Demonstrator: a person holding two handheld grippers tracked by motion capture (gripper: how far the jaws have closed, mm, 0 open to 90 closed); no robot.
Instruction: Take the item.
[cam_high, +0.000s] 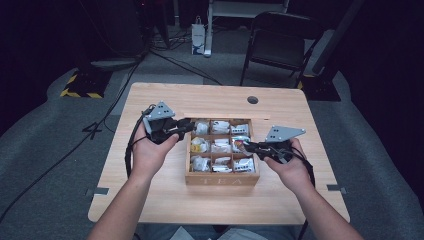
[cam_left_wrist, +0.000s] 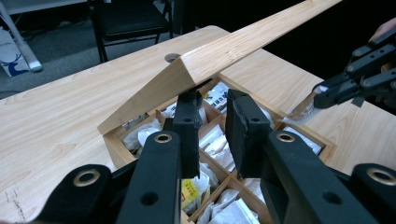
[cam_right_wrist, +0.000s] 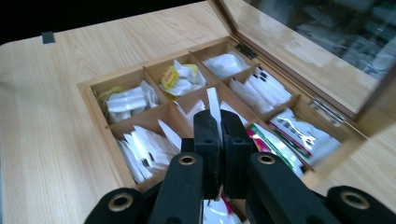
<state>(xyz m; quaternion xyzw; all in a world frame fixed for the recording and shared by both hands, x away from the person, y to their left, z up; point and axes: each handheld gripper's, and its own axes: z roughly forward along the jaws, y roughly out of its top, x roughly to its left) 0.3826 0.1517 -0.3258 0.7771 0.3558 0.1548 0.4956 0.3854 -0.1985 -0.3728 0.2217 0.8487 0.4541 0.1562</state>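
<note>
A wooden tea box (cam_high: 222, 179) with several compartments of tea bags sits mid-table. Its glass-paned lid (cam_left_wrist: 252, 42) is raised at a slant on its rear hinges. My left gripper (cam_left_wrist: 215, 100) is at the lid's front left corner. The jaws stand slightly apart with nothing between them, and one fingertip (cam_left_wrist: 190, 100) rests under the lid's edge. In the high view the left gripper (cam_high: 187, 125) is at the box's far left corner. My right gripper (cam_right_wrist: 218, 119) hovers over the box's right side, shut on a white tea bag (cam_right_wrist: 214, 100) that sticks up between its pads.
The light wooden table (cam_high: 150, 190) has a round cable hole (cam_high: 252, 99) near its far edge. Beyond it stand a black folding chair (cam_high: 280, 45) and a white paper bag (cam_high: 198, 37) on the grey floor, and cables trail to the left.
</note>
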